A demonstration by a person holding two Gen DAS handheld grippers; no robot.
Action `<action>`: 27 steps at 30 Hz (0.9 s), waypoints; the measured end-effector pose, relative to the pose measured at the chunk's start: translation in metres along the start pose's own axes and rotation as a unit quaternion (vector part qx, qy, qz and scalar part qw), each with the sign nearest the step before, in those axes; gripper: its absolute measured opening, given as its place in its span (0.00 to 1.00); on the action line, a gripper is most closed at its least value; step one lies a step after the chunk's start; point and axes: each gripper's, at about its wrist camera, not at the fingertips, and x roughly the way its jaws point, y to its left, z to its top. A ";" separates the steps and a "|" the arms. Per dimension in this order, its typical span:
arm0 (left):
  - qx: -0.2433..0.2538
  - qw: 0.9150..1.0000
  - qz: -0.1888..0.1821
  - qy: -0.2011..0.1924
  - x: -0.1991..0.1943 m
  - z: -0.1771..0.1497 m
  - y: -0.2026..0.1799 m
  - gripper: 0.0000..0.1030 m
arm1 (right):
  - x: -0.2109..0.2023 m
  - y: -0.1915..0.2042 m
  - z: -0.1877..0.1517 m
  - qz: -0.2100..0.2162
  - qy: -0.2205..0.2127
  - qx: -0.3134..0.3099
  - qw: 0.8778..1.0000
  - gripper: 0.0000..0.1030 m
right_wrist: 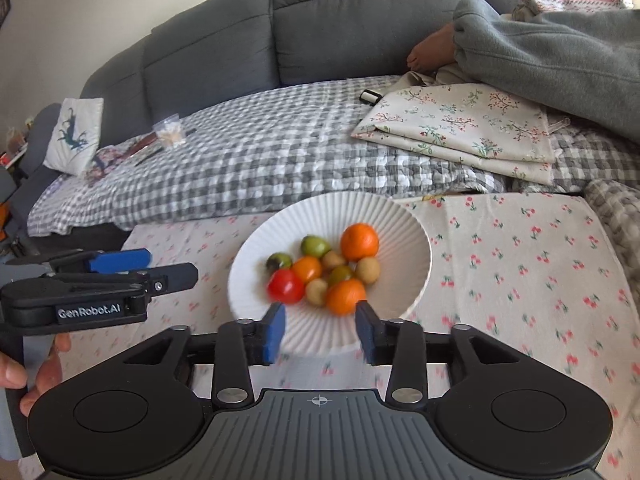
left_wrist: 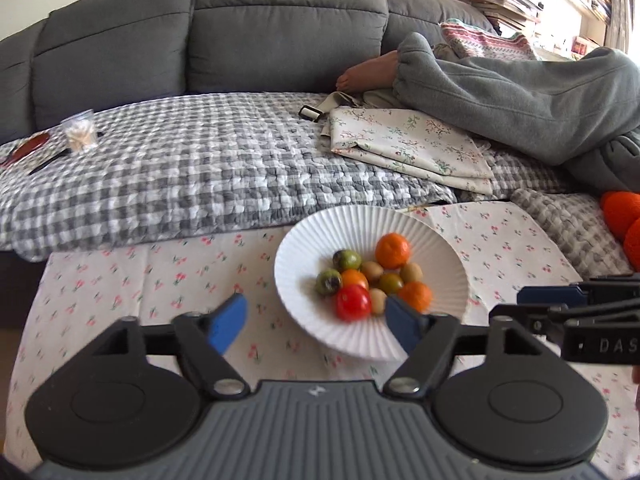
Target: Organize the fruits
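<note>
Left wrist view: we hold our left tongs (left_wrist: 314, 326) released, blue pads spread wide with nothing between them, just in front of a white ribbed round plate (left_wrist: 304, 240). On the right edge our right tongs (left_wrist: 548, 304) enter sideways, their black body printed "DAS", the rest cut off. Right wrist view: the right tongs (right_wrist: 322, 332) stand partly parted and empty, at the plate's (right_wrist: 260, 240) near rim. The left tongs (right_wrist: 168, 266) show at left, labelled "GenRobot.AI", with fingers of our left hand (right_wrist: 40, 372) beneath.

The plate sits on a desk covered in a white cherry-print cloth (left_wrist: 132, 280) and holds a pile of fruit: two oranges (left_wrist: 393, 251), a smaller orange fruit, a red tomato (left_wrist: 353, 302), green fruits (left_wrist: 347, 260) and tan kiwi-like ones (left_wrist: 372, 270). All are roundish, so no long axis reads; motion blur softens them. More orange fruit (left_wrist: 622, 210) is cropped at the right edge.

Behind, a grey sofa (left_wrist: 280, 28) carries a grey-checked quilt (left_wrist: 180, 176), folded floral fabric (left_wrist: 404, 140) and a person's bare foot (left_wrist: 368, 74).
</note>
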 end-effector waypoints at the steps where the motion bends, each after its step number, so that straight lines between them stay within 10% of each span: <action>1: 0.003 1.000 0.001 0.000 -0.009 -0.004 -0.003 0.79 | -0.007 0.002 -0.004 0.000 0.002 0.001 1.000 0.48; 11: -0.003 0.999 0.029 0.016 -0.077 -0.032 -0.015 0.96 | -0.073 0.033 -0.037 -0.013 0.001 -0.004 1.000 0.91; 27: -0.033 0.996 0.082 0.003 -0.087 -0.048 -0.002 0.99 | -0.080 0.060 -0.052 -0.061 -0.007 -0.041 0.997 1.00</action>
